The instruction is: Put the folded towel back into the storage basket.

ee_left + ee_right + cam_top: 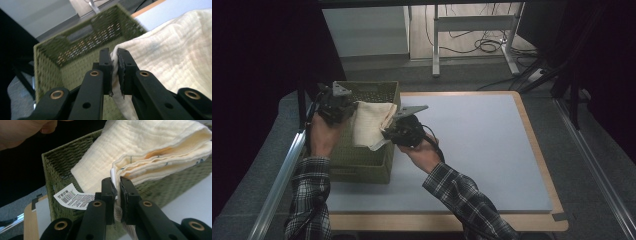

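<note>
A folded cream cloth [371, 123] hangs over the open top of a green woven basket [362, 165] at the table's left. My left gripper [346, 111] is shut on the cloth's left edge; in the left gripper view the jaws pinch the cloth [165, 57] at my left gripper [114, 56], above the basket [75, 50]. My right gripper [388, 132] is shut on the cloth's near right corner; in the right gripper view the folded layers [150, 152] rise from my right gripper [116, 185], beside the basket [60, 167]. A white barcode label [73, 199] dangles from the cloth.
The basket stands on a pale grey mat [477, 145] on a wood-edged table [542, 150]. A metal rail [282, 175] runs along the left side. A desk frame and cables [482, 42] stand on the floor beyond. A hand [22, 130] shows at the right gripper view's top left.
</note>
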`<state>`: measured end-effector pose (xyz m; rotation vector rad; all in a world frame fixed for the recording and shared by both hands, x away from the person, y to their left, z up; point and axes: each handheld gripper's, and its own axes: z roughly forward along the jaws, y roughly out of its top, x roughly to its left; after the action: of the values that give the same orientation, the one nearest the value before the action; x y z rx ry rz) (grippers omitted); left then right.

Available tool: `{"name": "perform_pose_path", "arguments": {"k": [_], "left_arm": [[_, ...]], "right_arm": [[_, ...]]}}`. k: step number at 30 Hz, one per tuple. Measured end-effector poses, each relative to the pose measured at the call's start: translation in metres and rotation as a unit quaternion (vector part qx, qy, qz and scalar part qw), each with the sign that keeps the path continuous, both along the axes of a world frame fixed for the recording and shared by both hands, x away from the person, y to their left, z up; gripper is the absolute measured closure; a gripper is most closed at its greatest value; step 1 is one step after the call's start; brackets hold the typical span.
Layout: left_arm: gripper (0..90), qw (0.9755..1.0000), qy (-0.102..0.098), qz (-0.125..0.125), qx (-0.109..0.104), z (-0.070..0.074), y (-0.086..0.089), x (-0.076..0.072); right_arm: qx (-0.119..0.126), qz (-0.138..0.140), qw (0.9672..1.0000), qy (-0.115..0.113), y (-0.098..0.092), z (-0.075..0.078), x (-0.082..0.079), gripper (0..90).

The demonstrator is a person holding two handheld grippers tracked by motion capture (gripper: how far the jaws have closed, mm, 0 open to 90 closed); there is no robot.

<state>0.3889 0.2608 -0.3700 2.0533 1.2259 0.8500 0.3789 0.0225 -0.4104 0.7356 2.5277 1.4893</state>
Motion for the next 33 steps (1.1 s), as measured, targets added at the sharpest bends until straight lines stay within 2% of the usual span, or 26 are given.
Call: {"name": "perform_pose_path", "arguments": {"k": [5,13,24,26,33], "left_arm": [[82.6,0.9998,0.013,0.014,0.001,-0.013,0.02,0.0],[82.6,0.9991,0.033,0.027,0.005,-0.032,0.039,0.007],[82.4,0.9978,0.054,0.036,0.015,-0.048,0.052,0.016],[82.3,0.9974,0.059,0.038,0.015,-0.051,0.055,0.018],[82.2,0.9959,0.078,0.032,0.033,-0.06,0.051,0.031]], "right_arm": [[-0.014,0.007,0.9998,0.01,0.022,-0.012,0.002,82.3],[-0.035,0.013,0.9991,0.018,0.051,-0.025,0.006,82.2],[-0.074,0.019,0.9969,0.02,0.082,-0.033,0.01,82.1],[-0.085,0.017,0.9961,0.015,0.086,-0.033,0.011,82.0],[-0.117,0.023,0.9928,0.009,0.097,-0.034,0.012,81.7]]}}
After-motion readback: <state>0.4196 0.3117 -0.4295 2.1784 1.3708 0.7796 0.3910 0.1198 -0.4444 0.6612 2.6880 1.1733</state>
